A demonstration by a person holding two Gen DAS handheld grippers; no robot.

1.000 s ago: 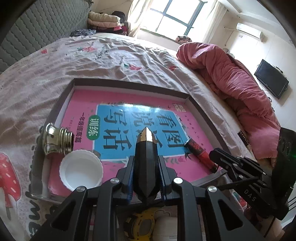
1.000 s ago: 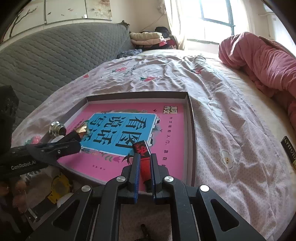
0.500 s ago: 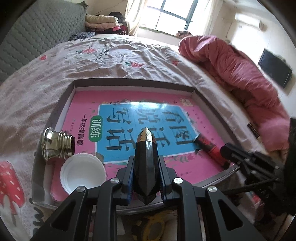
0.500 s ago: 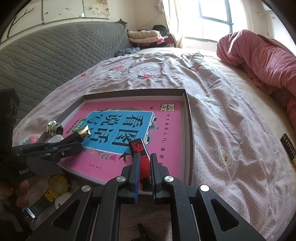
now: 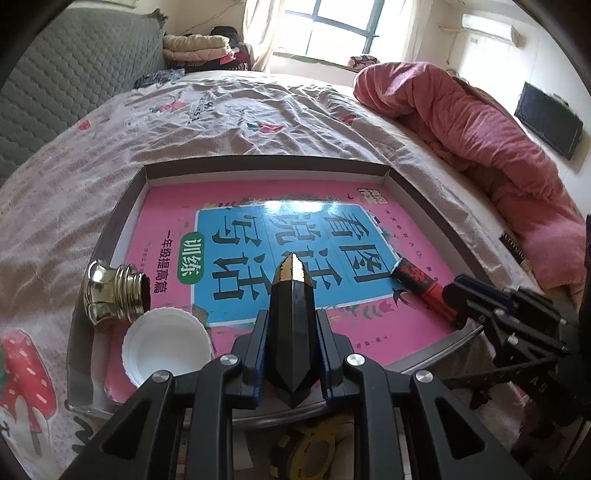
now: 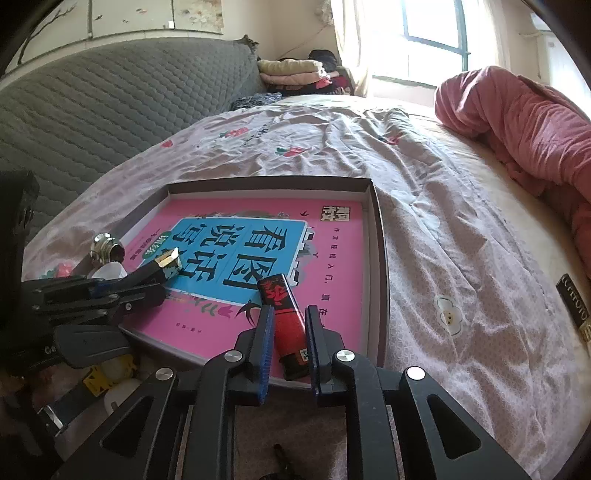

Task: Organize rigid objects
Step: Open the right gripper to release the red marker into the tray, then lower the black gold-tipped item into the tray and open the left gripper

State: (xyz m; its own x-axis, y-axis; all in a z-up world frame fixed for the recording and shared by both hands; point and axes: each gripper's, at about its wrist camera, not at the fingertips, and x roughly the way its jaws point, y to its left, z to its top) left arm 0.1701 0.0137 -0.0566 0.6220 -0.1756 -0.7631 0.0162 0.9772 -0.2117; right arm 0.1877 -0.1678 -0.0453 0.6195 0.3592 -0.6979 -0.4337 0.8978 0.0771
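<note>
Red lighter (image 6: 287, 325), black-printed top, lower centre: right gripper (image 6: 288, 345) jaws opening around it. Left gripper (image 5: 291, 332) jaws clamp black gold-tipped piece (image 5: 292, 321); base hidden.

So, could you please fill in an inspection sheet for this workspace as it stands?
Surface: a bed sheet with a shallow tray on it, lined by a pink book.
Job's things: red lighter lying on the book; black, gold-tipped faceted piece; gold threaded cap and white lid in the tray's corner.
Clutter: yellow tape measure below the tray.
Grippers: left tool shut on the faceted piece; right tool opening, pads clear of the lighter between them.
Cables: nothing seen.
Surroundings: pink quilt, grey headboard, window.
</note>
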